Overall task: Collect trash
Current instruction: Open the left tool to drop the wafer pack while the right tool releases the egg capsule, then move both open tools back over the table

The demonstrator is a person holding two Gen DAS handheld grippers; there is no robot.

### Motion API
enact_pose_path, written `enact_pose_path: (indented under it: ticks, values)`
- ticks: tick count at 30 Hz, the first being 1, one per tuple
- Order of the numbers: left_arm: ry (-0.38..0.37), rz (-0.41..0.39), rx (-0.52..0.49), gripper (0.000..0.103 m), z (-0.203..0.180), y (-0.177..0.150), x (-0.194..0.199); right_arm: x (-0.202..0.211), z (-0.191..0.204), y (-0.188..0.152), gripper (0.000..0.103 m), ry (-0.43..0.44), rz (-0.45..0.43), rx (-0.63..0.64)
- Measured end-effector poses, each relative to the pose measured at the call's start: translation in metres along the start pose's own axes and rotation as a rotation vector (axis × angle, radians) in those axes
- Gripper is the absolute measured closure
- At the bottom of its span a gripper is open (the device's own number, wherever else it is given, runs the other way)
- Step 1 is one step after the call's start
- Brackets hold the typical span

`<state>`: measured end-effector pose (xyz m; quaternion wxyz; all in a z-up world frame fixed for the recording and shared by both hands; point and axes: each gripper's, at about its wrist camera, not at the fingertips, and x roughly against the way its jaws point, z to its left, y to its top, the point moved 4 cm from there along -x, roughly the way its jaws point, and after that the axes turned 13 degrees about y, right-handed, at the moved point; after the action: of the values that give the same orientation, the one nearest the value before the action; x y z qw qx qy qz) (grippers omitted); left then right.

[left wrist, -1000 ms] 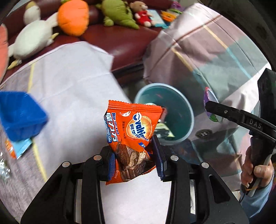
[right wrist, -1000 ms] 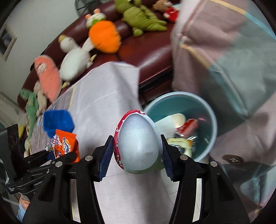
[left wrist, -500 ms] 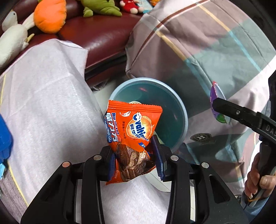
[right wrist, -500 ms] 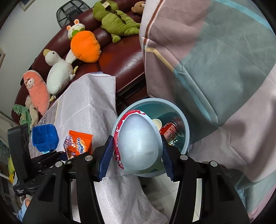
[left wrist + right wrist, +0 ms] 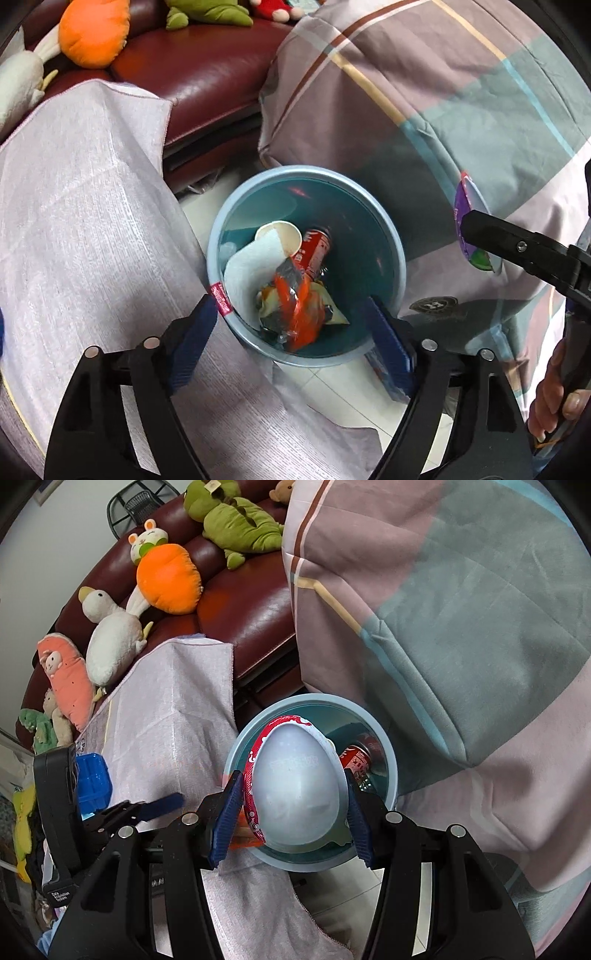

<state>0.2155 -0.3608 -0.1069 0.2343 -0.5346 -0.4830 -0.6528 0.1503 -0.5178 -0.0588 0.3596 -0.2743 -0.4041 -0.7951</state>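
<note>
The left gripper (image 5: 291, 332) stands wide over the blue bin (image 5: 397, 254); its jaws have just been opening and nothing is between them now, while the orange snack wrapper (image 5: 299, 314) lies blurred among the rubbish inside, near a red can (image 5: 314, 251), a paper cup (image 5: 280, 232) and a white tissue (image 5: 251, 266). The right gripper (image 5: 291, 808) is closed on the egg-shaped plastic package (image 5: 295, 786), its blue pads pressing the two long sides, and it hangs above the near-left part of the bin, beside the cloth-covered table (image 5: 166, 720). The egg looks like a light, hollow, stiff shell with a smooth rounded face, so it is probably slippery and apt to squirt out if pinched near either end; the hold across its widest part, as here, seems the safest. Its thin red foil edge looks too flimsy to take hold of. Being light and rigid, it should drop cleanly once released, and a fall onto the soft rubbish is unlikely to harm anything.
</note>
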Motion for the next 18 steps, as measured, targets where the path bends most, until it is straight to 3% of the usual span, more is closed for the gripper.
enact_pose_path:
  ticks: [15,18]
  values:
    - [0.038,-0.012,0.068,0.013,0.041,-0.019,0.018,-0.023,0.012,-0.004,0.051,-0.018,0.047,0.015]
    - [0.042,-0.016,0.079,0.012,0.048,-0.023,0.021,-0.028,0.018,-0.006,0.039,-0.015,0.056,0.018]
